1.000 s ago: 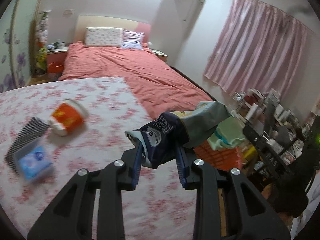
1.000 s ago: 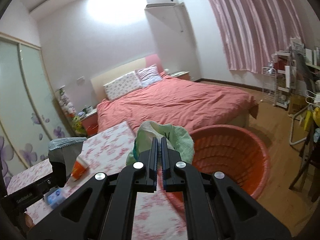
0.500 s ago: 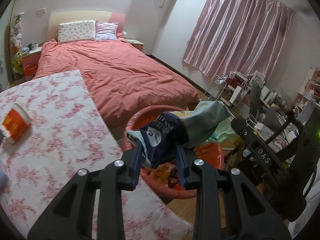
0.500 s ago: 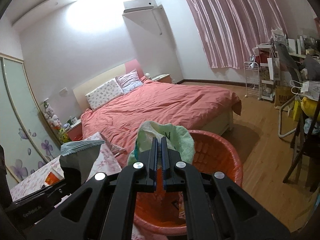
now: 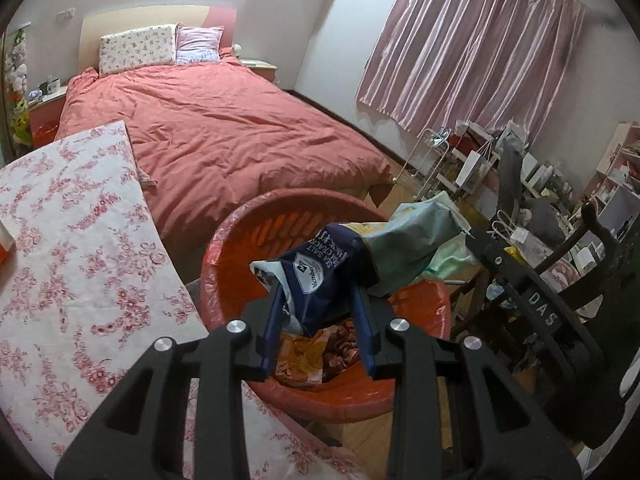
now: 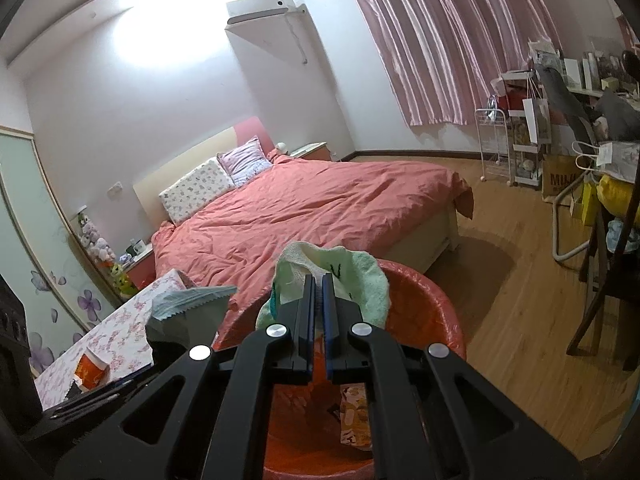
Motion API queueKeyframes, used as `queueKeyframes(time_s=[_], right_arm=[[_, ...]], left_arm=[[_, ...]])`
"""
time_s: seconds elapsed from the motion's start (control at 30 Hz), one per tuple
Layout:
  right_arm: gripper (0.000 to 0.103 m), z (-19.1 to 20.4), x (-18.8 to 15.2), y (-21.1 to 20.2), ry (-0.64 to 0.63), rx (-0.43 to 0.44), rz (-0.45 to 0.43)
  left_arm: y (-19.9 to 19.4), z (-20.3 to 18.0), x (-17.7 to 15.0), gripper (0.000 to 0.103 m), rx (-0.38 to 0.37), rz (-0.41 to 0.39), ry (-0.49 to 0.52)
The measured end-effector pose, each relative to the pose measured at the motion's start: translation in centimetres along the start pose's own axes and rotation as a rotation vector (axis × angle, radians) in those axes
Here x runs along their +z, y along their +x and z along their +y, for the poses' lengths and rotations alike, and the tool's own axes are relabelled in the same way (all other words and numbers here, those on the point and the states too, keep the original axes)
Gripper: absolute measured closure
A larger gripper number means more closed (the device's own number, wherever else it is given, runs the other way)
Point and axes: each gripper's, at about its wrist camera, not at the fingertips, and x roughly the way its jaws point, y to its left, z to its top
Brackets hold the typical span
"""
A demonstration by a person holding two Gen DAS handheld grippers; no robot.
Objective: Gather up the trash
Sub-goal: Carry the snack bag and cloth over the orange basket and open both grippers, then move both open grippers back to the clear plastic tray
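Note:
An orange plastic basin stands on the floor beside the flower-print table, with snack wrappers lying in it. Over the basin, my left gripper has a dark blue cracker bag between its fingers; the jaws are opening and the pads still touch the bag. My right gripper is shut on a light green cloth-like piece above the basin's near rim. The bag's crimped end shows in the right wrist view too. An orange paper cup lies on the table.
A bed with a coral-pink cover runs just behind the basin. A dark wooden chair and crowded shelves stand to the right. Bare wooden floor lies beyond the basin, with a white rolling cart by the curtain.
Both grippers have moved with their loads off the table to above the orange basin and sunk a little. The cup and the tissue pack have slid out of the left view.

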Motion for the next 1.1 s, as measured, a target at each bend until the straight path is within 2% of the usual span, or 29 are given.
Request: queueKeyframes(time_s=[0.13, 0.2, 0.3, 0.43, 0.6, 0.83, 1.0, 1.1], right_arm=[[0.095, -0.9, -0.3, 1.0, 0.032, 0.016, 0.052], [0.085, -1.2, -0.6, 1.1, 0.036, 0.012, 0.067], [0.076, -1.3, -1.0, 0.8, 0.039, 0.003, 0.077], [0.076, -0.6, -1.3, 0.4, 0.032, -0.007, 0.087], [0.076, 0.3, -1.1, 0.1, -0.002, 0.001, 0.089], [0.064, 3.3, -2.2, -0.7, -0.067, 0.032, 0.095], [0.054, 6.7, -3.4, -1.8, -0.155, 0.077, 0.099], [0.050, 8.9, -4.4, -2.4, -0.198, 0.120, 0.119]], left_arm=[[1.1, 1.3, -0.3, 0.055, 0.026, 0.032, -0.024], [1.3, 1.9, -0.4, 0.050, 0.041, 0.038, -0.031], [1.2, 2.9, -0.6, 0.045, 0.065, 0.044, -0.051], [0.6, 3.9, -0.8, 0.045, 0.081, 0.042, -0.068], [-0.7, 4.5, -1.4, 0.044, 0.120, 0.032, -0.044], [-4.8, 9.2, -3.1, 0.042, 0.258, 0.000, -0.059], [-9.6, 14.4, -4.5, 0.038, 0.407, -0.046, -0.070], [-12.9, 18.1, -5.2, 0.037, 0.496, -0.073, -0.113]])
